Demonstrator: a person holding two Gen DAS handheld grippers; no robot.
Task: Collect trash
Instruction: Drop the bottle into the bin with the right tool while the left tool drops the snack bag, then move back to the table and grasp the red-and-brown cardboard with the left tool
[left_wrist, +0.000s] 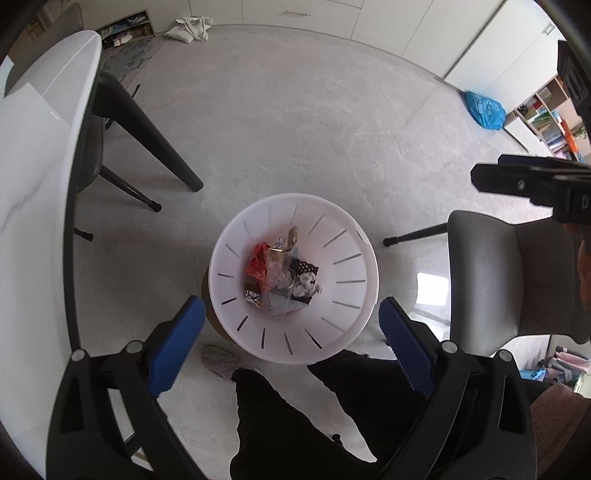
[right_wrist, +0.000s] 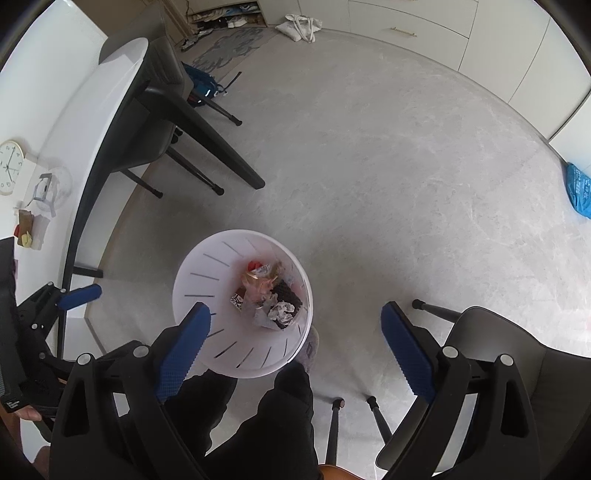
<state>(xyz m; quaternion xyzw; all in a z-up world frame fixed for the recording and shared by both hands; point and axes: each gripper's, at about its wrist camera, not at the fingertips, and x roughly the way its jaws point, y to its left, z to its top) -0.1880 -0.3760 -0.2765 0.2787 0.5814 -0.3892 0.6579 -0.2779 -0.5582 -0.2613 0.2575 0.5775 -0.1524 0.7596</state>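
A white slotted bin (left_wrist: 354, 295) stands on the floor straight below me. It holds a pile of trash (left_wrist: 282, 277): a red wrapper, clear plastic, crumpled paper and a dark dotted packet. My left gripper (left_wrist: 291, 343) hangs over the bin's near rim, open, with nothing between its blue pads (left_wrist: 177, 347). In the right wrist view the same bin (right_wrist: 207, 273) and trash (right_wrist: 271, 295) lie left of centre. My right gripper (right_wrist: 295, 347) is open and empty above the bin's right edge. One blue finger (right_wrist: 79, 295) of the left gripper shows at the left.
A white table (left_wrist: 33, 155) with black legs lies to the left, carrying a clock (right_wrist: 9, 166) and small items. A grey chair (left_wrist: 517, 277) stands at the right, another under the table. A person's black trouser legs (left_wrist: 295, 413) are beside the bin. A blue bag (left_wrist: 484, 109) lies far right.
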